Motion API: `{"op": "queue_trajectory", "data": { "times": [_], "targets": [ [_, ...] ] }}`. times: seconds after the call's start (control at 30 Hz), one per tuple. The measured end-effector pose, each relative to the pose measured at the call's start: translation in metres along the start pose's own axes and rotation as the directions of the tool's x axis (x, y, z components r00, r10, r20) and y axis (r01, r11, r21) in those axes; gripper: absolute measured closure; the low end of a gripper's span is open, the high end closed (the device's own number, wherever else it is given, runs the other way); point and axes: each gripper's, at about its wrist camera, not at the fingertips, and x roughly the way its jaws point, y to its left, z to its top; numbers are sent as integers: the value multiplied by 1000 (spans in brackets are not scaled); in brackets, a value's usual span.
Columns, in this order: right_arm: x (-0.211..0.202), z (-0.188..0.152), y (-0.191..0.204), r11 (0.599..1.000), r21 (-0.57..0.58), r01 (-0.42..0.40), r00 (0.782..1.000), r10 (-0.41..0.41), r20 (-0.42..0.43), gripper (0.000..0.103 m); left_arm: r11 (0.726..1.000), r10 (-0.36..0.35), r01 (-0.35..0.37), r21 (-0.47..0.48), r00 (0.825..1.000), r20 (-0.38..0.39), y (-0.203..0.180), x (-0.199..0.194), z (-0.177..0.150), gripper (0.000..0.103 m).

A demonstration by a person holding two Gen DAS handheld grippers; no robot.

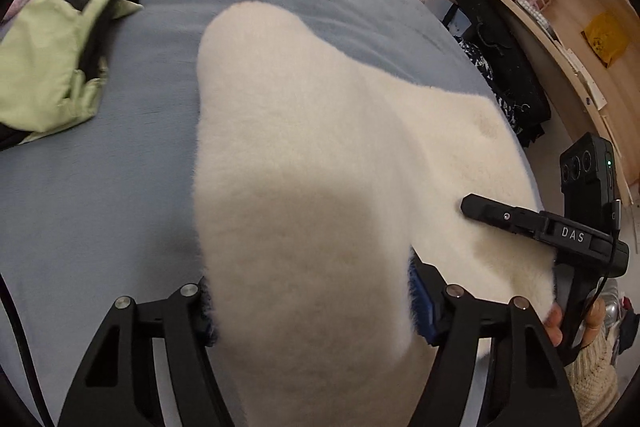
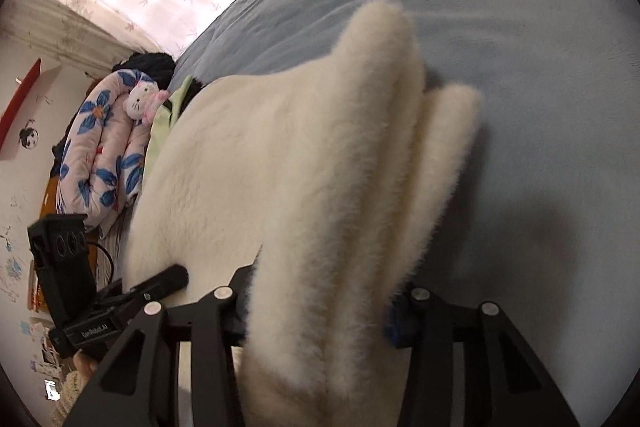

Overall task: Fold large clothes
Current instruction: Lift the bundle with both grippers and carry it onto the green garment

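Observation:
A large white fluffy garment (image 1: 312,155) lies on the blue bed (image 1: 100,195). My left gripper (image 1: 310,311) is shut on a thick fold of it; the fleece bulges between the jaws and hides the fingertips. My right gripper (image 2: 320,315) is shut on another bunched fold of the same garment (image 2: 320,167), lifted a little, with soft folds trailing onto the bed (image 2: 540,107). The right gripper also shows in the left wrist view (image 1: 480,209) at the garment's right edge. The left gripper shows in the right wrist view (image 2: 168,281) at lower left.
A light green garment with black parts (image 1: 48,67) lies at the bed's left. A wooden shelf with boxes (image 1: 560,7) and a dark bag (image 1: 504,67) stand to the right of the bed. A floral quilt and plush toy (image 2: 108,155) sit by the curtain.

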Motion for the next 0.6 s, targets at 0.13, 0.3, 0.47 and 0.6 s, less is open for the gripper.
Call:
{"op": "queue_trajectory", "data": {
  "times": [0.13,0.3,0.47,0.6],
  "targets": [
    [-1,-18,52,999,-28,-32,999,32,-11,58,1000,8,-8,-3,1000,14,21,-46,-6,35],
    [15,-19,130,993,-82,-88,996,87,-11,58,999,48,-46,-27,996,69,72,-117,0,35],
    [44,15,212,979,-133,-154,988,157,12,58,995,100,-96,-35,983,156,137,-180,41,35],
    [89,66,279,966,-186,-182,980,194,50,58,991,132,-128,-33,970,206,197,-202,95,35]
  ]
}}
